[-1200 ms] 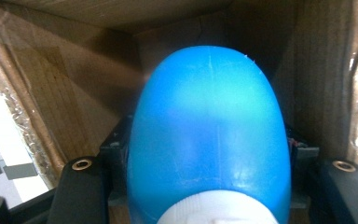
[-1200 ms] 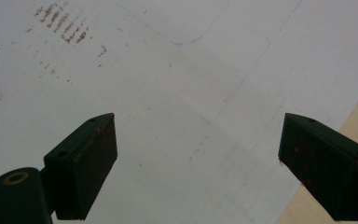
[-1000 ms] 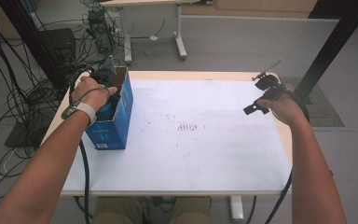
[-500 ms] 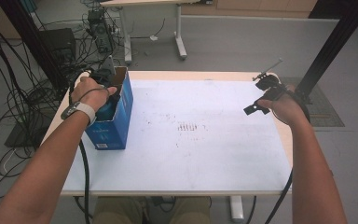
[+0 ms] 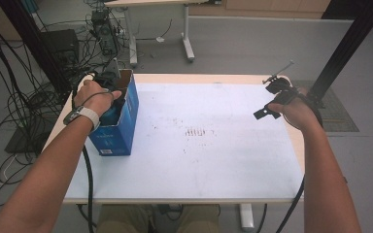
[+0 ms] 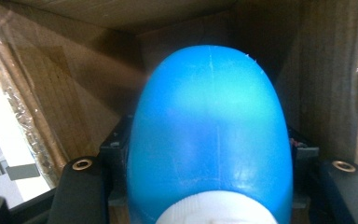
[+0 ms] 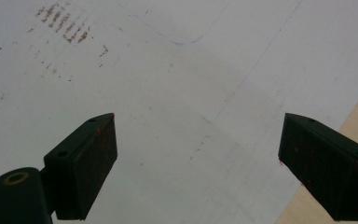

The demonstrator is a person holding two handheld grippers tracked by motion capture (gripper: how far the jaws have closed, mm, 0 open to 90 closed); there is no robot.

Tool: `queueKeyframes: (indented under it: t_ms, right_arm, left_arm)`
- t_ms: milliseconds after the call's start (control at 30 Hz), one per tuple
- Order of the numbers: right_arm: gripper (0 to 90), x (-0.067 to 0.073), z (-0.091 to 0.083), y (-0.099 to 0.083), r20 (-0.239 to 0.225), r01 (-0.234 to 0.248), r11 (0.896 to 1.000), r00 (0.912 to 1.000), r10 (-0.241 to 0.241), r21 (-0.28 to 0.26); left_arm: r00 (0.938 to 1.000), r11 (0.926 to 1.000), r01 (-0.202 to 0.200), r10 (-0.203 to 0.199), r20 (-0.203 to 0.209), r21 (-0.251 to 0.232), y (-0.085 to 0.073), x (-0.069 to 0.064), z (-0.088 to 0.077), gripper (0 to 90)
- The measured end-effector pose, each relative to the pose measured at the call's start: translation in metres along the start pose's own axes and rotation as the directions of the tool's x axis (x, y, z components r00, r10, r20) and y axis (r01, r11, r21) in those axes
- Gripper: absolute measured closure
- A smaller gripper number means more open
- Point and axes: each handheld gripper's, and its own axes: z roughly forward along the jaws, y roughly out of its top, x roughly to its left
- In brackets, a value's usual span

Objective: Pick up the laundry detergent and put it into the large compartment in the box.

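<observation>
High view: a white-topped table [image 5: 213,160] with a person's two forearms coming in from the near edge. An open blue cardboard box [image 5: 121,131] stands on the table's left side and serves as the landmark here. The left hand [image 5: 94,94] is just above the box's open top, pointing the left gripper [image 5: 110,104] down into it. In the left gripper view, the two black jaws are closed against the sides of a blue plastic bottle [image 6: 209,140] with a white cap end, held inside the box between its brown cardboard walls. The right gripper [image 7: 198,163] is well apart from the box, over the table's far right side near the edge, in the right hand [image 5: 296,109]. In the right gripper view its jaws stand wide apart, with nothing between them, above the bare white surface with faint reddish-brown marks [image 7: 65,23].
</observation>
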Motion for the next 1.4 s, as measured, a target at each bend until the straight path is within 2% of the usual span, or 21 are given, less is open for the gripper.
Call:
queueKeyframes:
  t_ms: [1400]
  right_arm:
    - [11.5, -0.0007, -0.0026, -0.0029, 0.004, -0.006, 1.0, 1.0, 0.006, 0.003]
  left_arm:
    - [1.0, 1.0, 0.003, -0.003, -0.002, -0.006, -0.0013, 0.0001, 0.0002, 37.7]
